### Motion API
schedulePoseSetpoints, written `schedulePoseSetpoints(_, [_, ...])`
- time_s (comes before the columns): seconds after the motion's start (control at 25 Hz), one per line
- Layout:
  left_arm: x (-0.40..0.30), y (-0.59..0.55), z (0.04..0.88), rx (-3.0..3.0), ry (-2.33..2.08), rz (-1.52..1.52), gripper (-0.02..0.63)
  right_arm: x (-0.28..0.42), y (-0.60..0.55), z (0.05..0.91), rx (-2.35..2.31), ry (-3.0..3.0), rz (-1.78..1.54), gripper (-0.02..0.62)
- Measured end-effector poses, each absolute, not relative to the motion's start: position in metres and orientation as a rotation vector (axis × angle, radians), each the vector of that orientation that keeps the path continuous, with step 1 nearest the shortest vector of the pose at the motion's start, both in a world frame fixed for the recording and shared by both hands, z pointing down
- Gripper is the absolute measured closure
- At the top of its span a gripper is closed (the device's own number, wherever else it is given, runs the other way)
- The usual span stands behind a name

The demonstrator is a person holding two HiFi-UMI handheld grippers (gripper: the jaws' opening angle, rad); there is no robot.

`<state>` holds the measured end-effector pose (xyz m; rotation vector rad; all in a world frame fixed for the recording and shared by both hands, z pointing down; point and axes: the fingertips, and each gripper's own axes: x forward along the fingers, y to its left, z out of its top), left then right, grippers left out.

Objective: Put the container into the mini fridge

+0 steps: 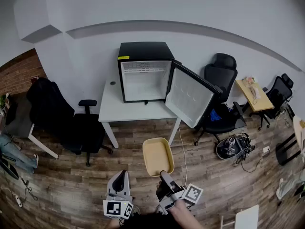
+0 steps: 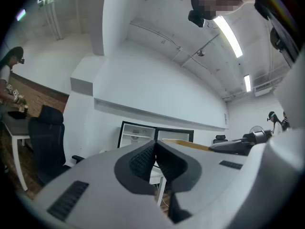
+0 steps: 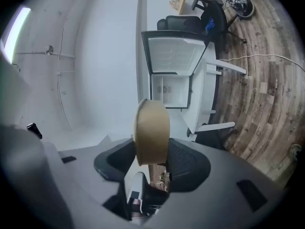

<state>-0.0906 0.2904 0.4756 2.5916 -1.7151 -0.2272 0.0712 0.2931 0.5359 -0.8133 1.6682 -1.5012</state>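
**Container in our right gripper, short of the open fridge**

We hold the container [image 1: 158,155] by its near rim in our right gripper [image 1: 165,175], whose pads close on that edge. It juts out over the floor, near the table's front edge but apart from it, and well short of the mini fridge [image 1: 143,49]. Our left gripper [image 1: 121,175] hangs just left of it, jaws pressed together on nothing.

The fridge door [image 1: 192,99] stands swung out to the right, past the table's right edge, so the white cavity faces us. Between the container and that cavity we see only floor and bare tabletop. One black office chair [image 1: 83,128] crowds the table's left side, and another [image 1: 221,78] stands right of the door.

The white table [image 1: 125,109] sits against a pale wall, with the fridge on its far right part. Below lies a wood-plank floor [image 1: 205,166]. A white cable [image 1: 184,151] trails down near the table's right leg, and a tangle of gear [image 1: 233,147] lies further right. A brick wall [image 1: 19,73] shows at far left.

The container is tan, smooth and matte, oblong with rounded corners and a shallow raised rim. The fridge is a boxy black casing with white lining. Our gripper pads are dark and ribbed.
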Motion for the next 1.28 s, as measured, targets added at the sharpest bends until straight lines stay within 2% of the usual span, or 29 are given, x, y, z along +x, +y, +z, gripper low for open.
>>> schedulePoseSetpoints(1.28, [-0.013, 0.295, 0.476, 2.499, -1.851, -0.198, 0.598, 0.145, 0.283, 0.542, -0.691, 1.644, -1.592, 0.377])
